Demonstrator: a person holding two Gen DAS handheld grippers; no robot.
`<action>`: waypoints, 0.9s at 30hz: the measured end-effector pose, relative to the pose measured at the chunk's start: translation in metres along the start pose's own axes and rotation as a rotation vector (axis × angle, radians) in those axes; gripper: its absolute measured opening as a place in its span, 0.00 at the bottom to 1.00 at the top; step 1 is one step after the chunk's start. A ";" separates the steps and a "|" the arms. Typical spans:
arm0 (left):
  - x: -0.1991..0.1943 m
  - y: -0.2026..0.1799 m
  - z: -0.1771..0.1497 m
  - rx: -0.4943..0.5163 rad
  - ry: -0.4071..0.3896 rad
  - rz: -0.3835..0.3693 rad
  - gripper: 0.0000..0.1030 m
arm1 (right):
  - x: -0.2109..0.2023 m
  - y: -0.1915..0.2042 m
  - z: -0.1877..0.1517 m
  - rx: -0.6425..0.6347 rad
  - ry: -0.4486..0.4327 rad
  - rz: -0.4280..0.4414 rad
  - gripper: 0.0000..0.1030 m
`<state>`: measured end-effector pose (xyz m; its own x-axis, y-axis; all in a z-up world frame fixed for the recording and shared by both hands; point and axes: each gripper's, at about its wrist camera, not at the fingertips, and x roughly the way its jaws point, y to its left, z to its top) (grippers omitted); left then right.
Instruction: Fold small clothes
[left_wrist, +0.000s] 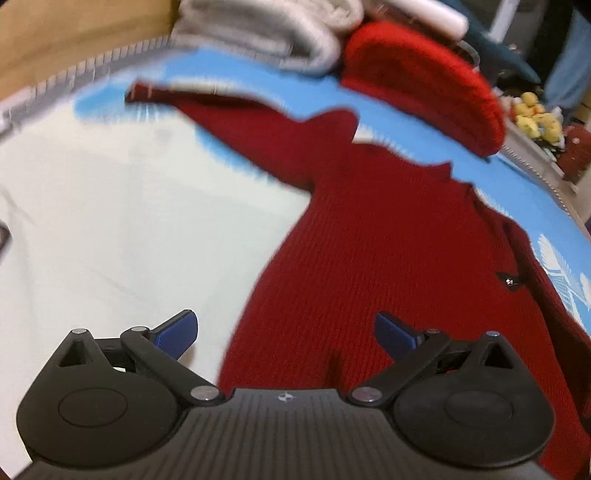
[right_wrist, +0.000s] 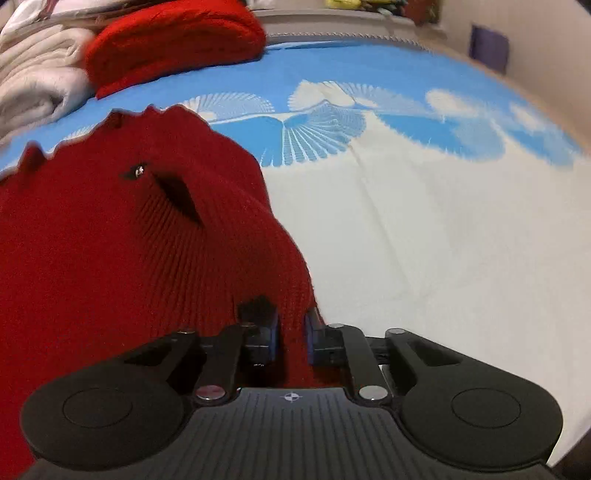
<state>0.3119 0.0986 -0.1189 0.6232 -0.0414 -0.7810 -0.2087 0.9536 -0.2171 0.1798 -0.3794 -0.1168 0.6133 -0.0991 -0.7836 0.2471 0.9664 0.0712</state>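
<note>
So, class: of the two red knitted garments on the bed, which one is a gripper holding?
The dark red ribbed sweater spread out in front; the right gripper pinches its edge. The brighter red folded knit lies untouched behind.

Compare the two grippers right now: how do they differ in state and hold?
The left gripper has its jaws spread wide and holds nothing; the right gripper is shut on a fold of the red sweater. The left hangs over the sweater's edge, the right grips its edge. Both have blue finger pads.
</note>
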 end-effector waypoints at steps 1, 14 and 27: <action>0.001 0.001 0.002 -0.009 0.009 -0.003 0.99 | -0.008 -0.002 0.008 0.002 -0.008 0.021 0.13; 0.000 0.004 0.012 -0.046 0.016 -0.021 0.99 | -0.023 -0.158 0.204 0.349 -0.352 -0.462 0.89; 0.005 -0.008 -0.006 0.156 0.114 0.057 0.99 | 0.029 -0.013 -0.008 0.099 0.212 0.112 0.87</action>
<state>0.3123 0.0893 -0.1249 0.5227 -0.0109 -0.8524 -0.1167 0.9896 -0.0843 0.1884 -0.3932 -0.1460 0.4726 0.0692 -0.8786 0.2648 0.9397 0.2164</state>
